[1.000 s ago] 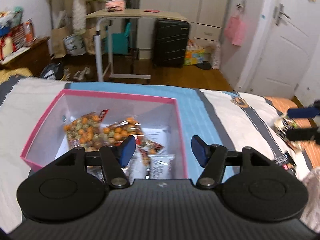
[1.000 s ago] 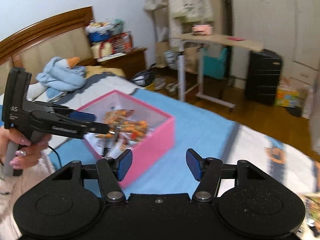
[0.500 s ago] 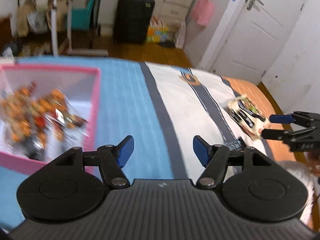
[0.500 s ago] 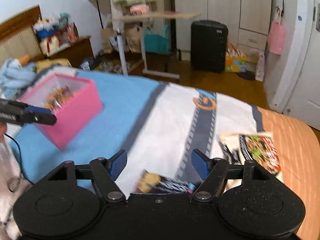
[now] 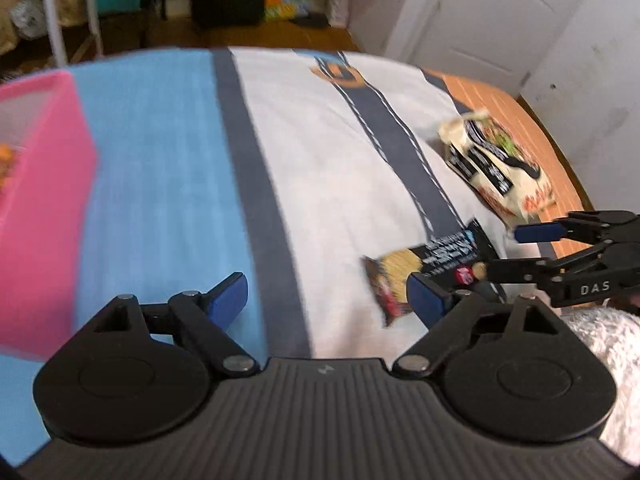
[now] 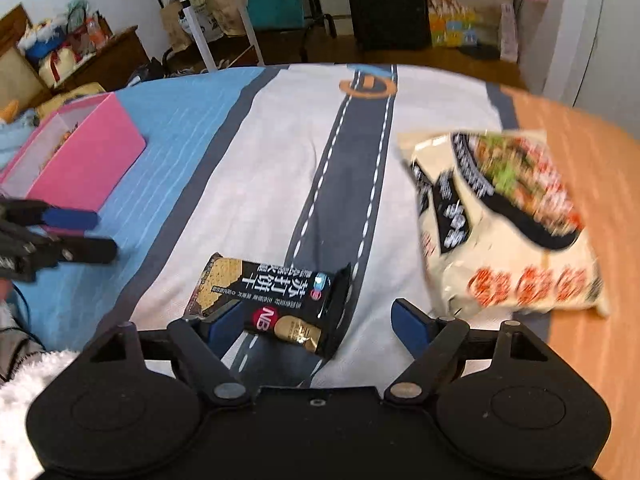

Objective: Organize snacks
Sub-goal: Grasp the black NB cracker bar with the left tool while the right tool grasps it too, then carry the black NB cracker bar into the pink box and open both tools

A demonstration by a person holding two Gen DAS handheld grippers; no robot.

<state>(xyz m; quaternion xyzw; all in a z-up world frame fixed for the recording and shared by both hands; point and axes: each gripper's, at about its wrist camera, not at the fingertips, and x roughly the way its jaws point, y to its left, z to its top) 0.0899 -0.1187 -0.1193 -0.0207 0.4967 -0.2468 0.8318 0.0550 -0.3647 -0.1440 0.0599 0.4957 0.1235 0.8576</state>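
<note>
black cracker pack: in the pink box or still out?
Out. The cracker pack lies flat on the bedspread, well apart from the pink box.

right gripper (image 6: 316, 322) jaws spread, empty, over bedspread (image 6: 264, 168) | black cracker pack (image 6: 272, 304) flat by its left fingertip, not gripped | cream noodle bag (image 6: 500, 224) right of pack | pink box (image 6: 80, 160) far left of pack | left gripper (image 6: 76, 232) below box

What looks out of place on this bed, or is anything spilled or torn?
Two snacks lie loose on the bedspread, apart from the pink open-topped cardboard box holding the others: a slim black cracker packet and a large cream noodle bag, both lying askew. Nothing looks spilled or torn, though blur hides detail.
</note>
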